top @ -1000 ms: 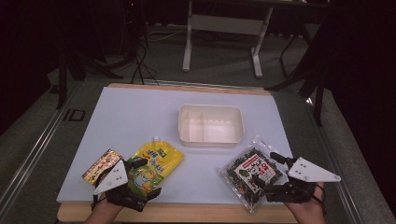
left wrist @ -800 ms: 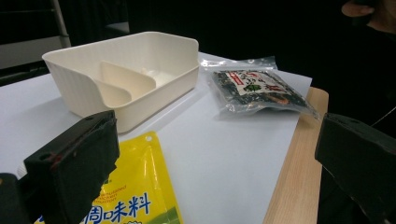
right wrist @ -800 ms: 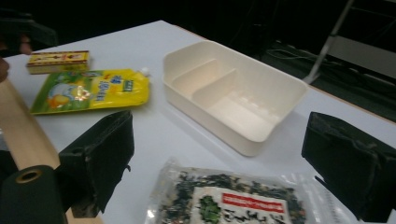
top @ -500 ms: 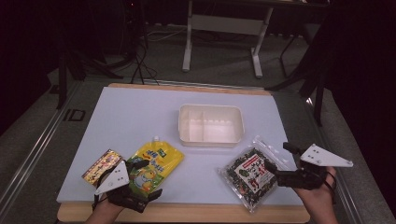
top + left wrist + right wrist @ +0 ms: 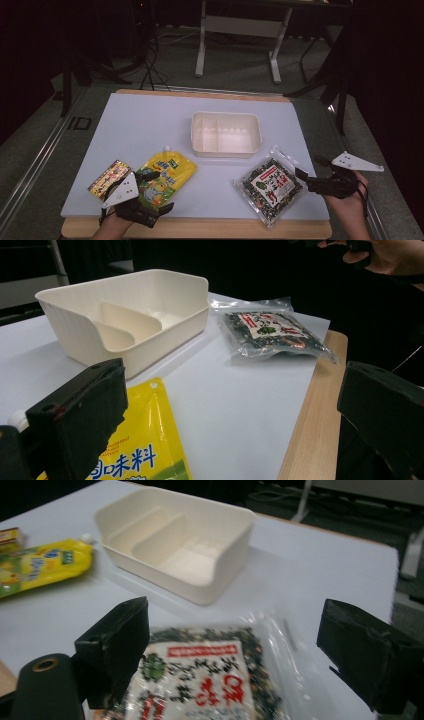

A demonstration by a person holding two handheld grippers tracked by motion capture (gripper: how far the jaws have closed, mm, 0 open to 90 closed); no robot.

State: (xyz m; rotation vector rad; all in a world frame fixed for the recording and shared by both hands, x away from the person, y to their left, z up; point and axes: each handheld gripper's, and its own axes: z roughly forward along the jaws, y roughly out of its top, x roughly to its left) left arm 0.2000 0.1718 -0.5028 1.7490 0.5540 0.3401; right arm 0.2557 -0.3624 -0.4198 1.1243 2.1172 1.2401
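Observation:
A cream divided bin stands at the table's middle. In front of it lie a yellow spouted pouch, a gold snack bar to its left, and a clear packet of dark seaweed at the right. My left gripper is open over the pouch's near end. In the left gripper view the pouch lies by the left jaw, with the bin and packet beyond. My right gripper is open just right of the packet, empty. The right gripper view has the packet between the jaws and the bin ahead.
The white table top has a wooden front edge. Behind the table stand a white frame and dark stands on a grey floor. A hand appears at the top right of the left gripper view.
My right gripper has drawn back to the right, off the seaweed packet's edge, and stays open. The left gripper has barely moved.

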